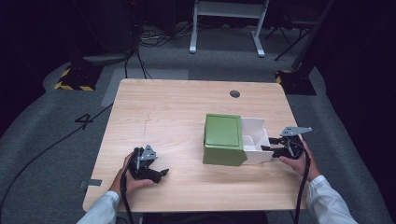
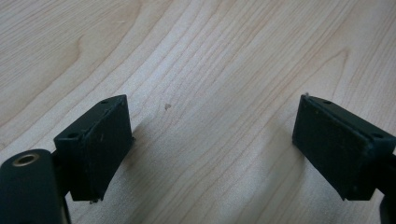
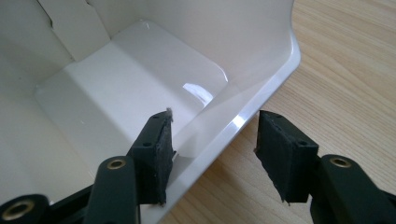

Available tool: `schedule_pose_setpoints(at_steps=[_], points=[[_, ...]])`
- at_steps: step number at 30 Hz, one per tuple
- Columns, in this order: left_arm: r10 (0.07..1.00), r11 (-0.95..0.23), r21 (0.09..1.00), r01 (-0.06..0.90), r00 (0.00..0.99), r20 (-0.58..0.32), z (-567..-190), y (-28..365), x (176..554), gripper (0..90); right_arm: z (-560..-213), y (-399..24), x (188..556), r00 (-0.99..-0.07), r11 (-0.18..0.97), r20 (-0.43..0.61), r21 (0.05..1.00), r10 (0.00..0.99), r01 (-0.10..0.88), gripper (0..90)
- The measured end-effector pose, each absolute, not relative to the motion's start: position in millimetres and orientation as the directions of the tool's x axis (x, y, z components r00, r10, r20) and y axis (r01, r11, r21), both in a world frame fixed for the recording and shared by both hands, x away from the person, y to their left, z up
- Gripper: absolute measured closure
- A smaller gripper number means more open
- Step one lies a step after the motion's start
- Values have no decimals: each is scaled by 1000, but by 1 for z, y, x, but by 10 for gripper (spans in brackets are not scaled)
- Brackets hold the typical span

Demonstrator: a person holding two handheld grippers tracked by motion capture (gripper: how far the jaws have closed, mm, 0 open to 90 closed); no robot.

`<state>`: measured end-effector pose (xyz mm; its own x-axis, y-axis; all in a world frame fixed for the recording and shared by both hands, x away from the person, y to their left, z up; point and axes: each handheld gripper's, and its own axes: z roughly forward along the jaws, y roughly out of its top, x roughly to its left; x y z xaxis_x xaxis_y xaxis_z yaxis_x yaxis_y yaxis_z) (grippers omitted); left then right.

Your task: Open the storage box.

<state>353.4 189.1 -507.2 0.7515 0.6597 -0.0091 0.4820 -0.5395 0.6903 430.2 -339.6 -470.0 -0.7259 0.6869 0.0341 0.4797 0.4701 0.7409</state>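
A green box [image 1: 223, 139] lies right of the middle of the wooden table [image 1: 163, 107]. A glossy white tray [image 1: 254, 135] sticks out of its right side. My right gripper [image 1: 270, 143] is at the tray's right end. In the right gripper view it [image 3: 215, 122] is open, with one jaw inside the tray and the other outside, straddling the curved rim [image 3: 261, 88] without pinching it. The tray's inside looks empty. My left gripper [image 1: 159, 173] rests low near the table's front left. It [image 2: 212, 105] is open wide over bare wood with nothing between the jaws.
A round cable hole [image 1: 235, 94] sits in the table's far edge. Beyond the table are a white desk frame [image 1: 226, 28], cables on the grey floor and two yellow-and-black striped stand bases [image 1: 74, 77]. The table's right edge is close behind my right hand.
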Motion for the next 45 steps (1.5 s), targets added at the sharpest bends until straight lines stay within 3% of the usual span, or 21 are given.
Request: schedule_pose_setpoints(at_steps=[18,27,45], points=[[660,-539,690,482,751,-9,-507,189,353,122,-471,-347,429,-714,465,40,734,699,495,455],[660,-540,690,482,752,-9,-507,189,353,122,-465,-354,426,-696,450,25,747,718,490,342],[660,-540,690,482,752,-9,-507,189,353,122,-437,-365,419,-644,470,-93,763,759,444,260]])
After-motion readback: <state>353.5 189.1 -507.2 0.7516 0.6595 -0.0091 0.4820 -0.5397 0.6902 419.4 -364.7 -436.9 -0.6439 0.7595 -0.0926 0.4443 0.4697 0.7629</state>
